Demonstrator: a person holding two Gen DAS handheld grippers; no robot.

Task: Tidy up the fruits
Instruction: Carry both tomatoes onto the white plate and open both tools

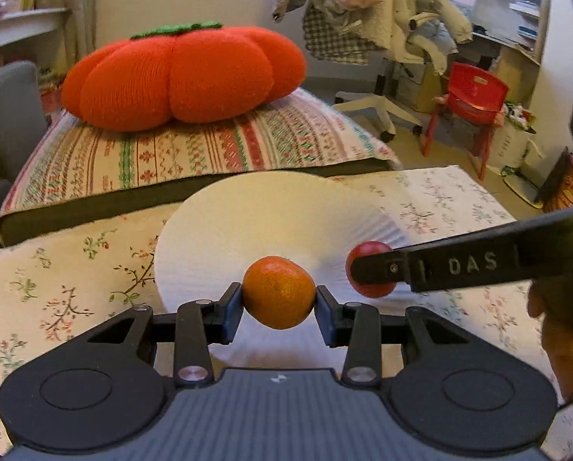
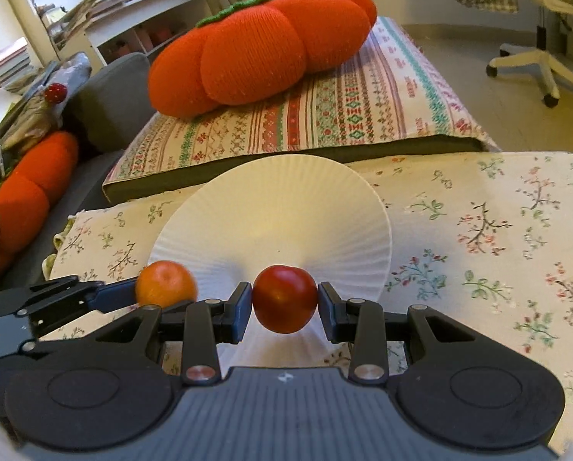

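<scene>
Left gripper (image 1: 279, 301): jaws clamped on a round, dimpled orange mandarin (image 1: 278, 291), held above the near rim of the plate. Right gripper (image 2: 285, 303): jaws clamped on a smooth, glossy red fruit (image 2: 285, 299), also held over the near rim. The two fruits are seen side by side, apart. Beneath them, a white, finely ribbed round plate (image 2: 279, 207) is set on a floral tablecloth (image 2: 478, 230). Beyond, a knitted orange pumpkin cushion (image 1: 182, 73) is seen resting on a striped, patterned pad (image 1: 209, 150).
</scene>
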